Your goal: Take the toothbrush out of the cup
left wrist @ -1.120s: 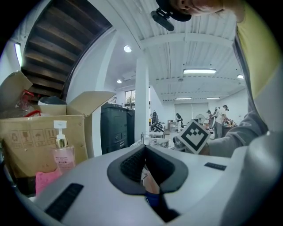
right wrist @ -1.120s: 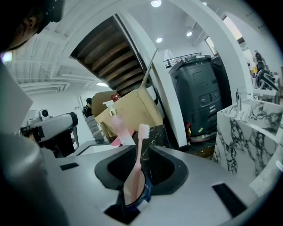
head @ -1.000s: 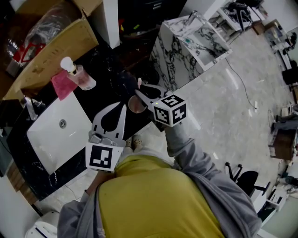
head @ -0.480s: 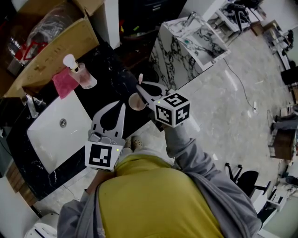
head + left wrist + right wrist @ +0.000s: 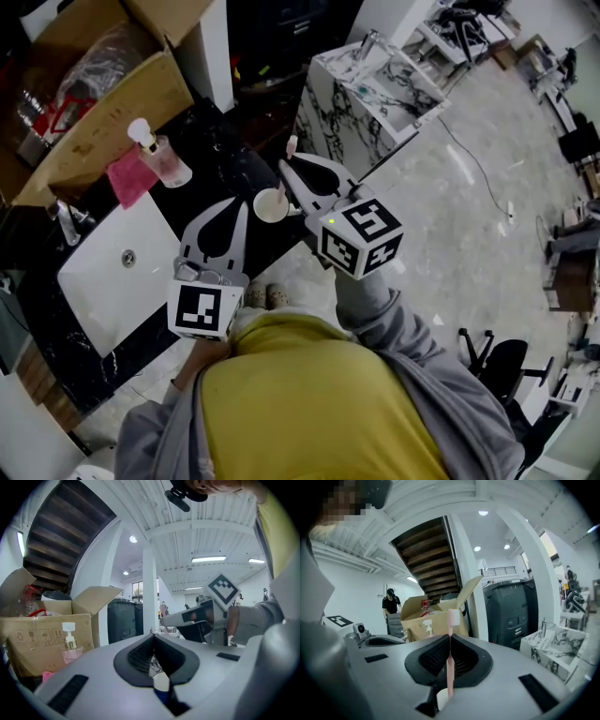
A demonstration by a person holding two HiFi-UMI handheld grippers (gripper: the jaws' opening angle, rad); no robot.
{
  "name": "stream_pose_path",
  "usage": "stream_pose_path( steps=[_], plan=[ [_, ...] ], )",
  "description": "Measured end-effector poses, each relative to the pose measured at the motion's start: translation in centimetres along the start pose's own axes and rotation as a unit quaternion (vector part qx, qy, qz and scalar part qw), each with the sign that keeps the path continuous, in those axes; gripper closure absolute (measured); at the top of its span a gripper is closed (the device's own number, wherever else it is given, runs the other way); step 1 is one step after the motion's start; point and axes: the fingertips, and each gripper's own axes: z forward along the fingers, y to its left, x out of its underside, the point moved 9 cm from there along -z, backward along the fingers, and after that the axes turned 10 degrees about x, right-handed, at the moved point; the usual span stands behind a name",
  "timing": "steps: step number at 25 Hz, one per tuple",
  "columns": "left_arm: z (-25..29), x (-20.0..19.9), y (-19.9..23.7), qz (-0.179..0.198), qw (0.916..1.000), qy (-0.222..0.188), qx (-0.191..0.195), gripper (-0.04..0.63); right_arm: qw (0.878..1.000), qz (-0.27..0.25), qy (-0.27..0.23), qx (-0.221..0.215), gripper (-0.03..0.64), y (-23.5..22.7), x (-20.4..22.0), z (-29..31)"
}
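A pink toothbrush (image 5: 292,146) stands upright between the fingers of my right gripper (image 5: 286,170), which is shut on its handle. In the right gripper view the bristle head (image 5: 453,617) rises above the jaw tips. The handle (image 5: 450,670) runs down to the white cup (image 5: 442,699) below. The cup (image 5: 270,205) stands on the black counter (image 5: 217,141), and the handle's lower end overlaps its mouth. Left of the cup, my left gripper (image 5: 243,201) hovers with its jaw tips together and holds nothing that I can make out.
A white sink (image 5: 112,272) with a faucet (image 5: 64,221) lies to the left. Behind it are a pink pump bottle (image 5: 165,156), a pink cloth (image 5: 129,174) and an open cardboard box (image 5: 103,84). A marble-patterned cabinet (image 5: 361,103) stands to the right of the counter.
My right gripper has closed on the toothbrush and lifted, so the brush now stands higher over the cup. The left gripper has stayed where it was.
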Motion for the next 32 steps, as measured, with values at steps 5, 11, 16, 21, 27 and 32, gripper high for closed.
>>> stream_pose_path(
  steps=[5,11,16,21,27,32],
  plan=[
    [0.0,-1.0,0.6,0.020,0.9996,-0.015,-0.010,0.594,0.997,-0.034,-0.047,0.049,0.595,1.1,-1.6,-2.7],
    [0.0,-2.3,1.0,0.024,0.9991,-0.030,-0.019,0.594,0.990,-0.053,-0.084,0.104,0.595,2.2,-1.3,-5.3],
    [0.1,-2.4,0.9,0.027,0.9991,-0.028,-0.020,0.594,0.985,-0.050,-0.094,0.132,0.595,2.4,0.1,-5.7],
    [0.1,-2.6,0.7,0.033,0.9989,-0.028,-0.017,0.594,0.983,-0.048,-0.095,0.147,0.595,2.2,0.7,-5.7],
    [0.0,-2.8,0.7,0.036,0.9988,-0.028,-0.017,0.594,0.981,-0.045,-0.109,0.152,0.595,1.9,0.2,-5.8],
    [0.0,-2.8,0.7,0.036,0.9988,-0.029,-0.018,0.594,0.982,-0.038,-0.115,0.148,0.595,1.6,0.2,-6.0]
  ],
)
